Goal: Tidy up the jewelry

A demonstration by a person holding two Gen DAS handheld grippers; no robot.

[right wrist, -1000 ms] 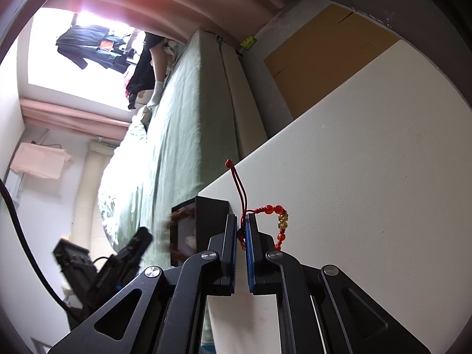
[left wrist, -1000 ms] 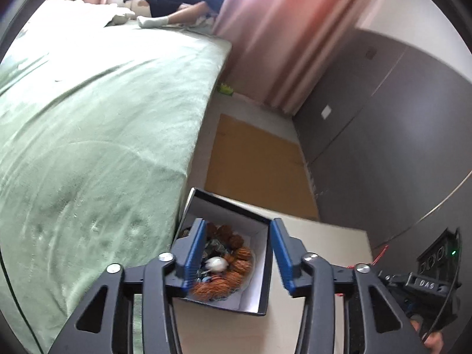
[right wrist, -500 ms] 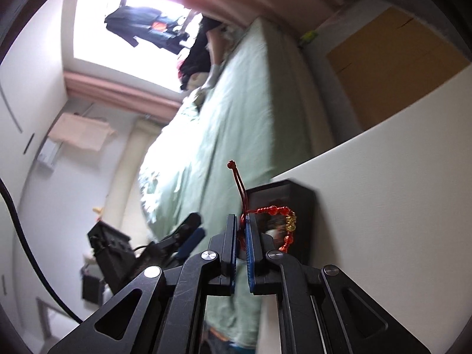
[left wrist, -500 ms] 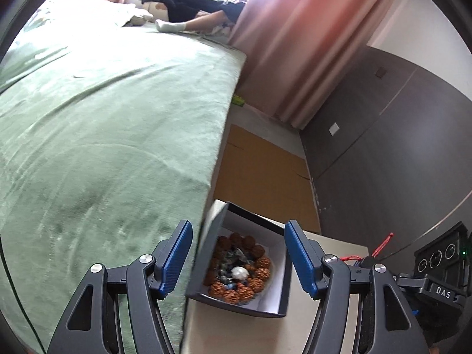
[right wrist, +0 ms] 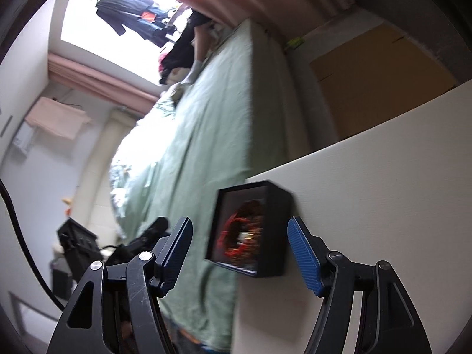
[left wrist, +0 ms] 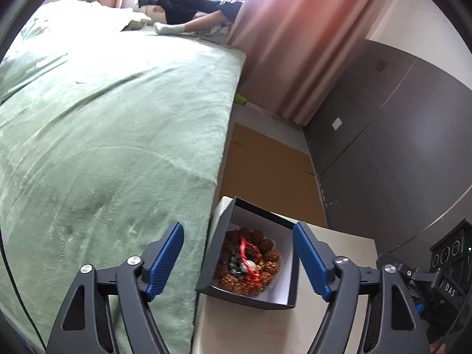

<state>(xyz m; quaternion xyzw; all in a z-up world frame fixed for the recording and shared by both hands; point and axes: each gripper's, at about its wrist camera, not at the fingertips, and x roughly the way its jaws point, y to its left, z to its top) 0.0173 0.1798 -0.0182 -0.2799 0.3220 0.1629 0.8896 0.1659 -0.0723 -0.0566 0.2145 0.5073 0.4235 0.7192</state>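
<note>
Since the red cord bracelet (left wrist: 249, 258) lies in the black box (left wrist: 267, 302) on the brown beads (left wrist: 267, 261), I judge stowing done — both my left gripper (left wrist: 239, 261) and right gripper (right wrist: 240, 252) gape wide, holding nothing — maybe lidding remains.

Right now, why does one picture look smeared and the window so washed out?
Right wrist view: the black box and the red string bracelet in it are smeared by motion blur, and the window is blown out white. Left wrist view: the box is sharper, the fisheye bends the green bed, and the curtain glows pink.
</note>
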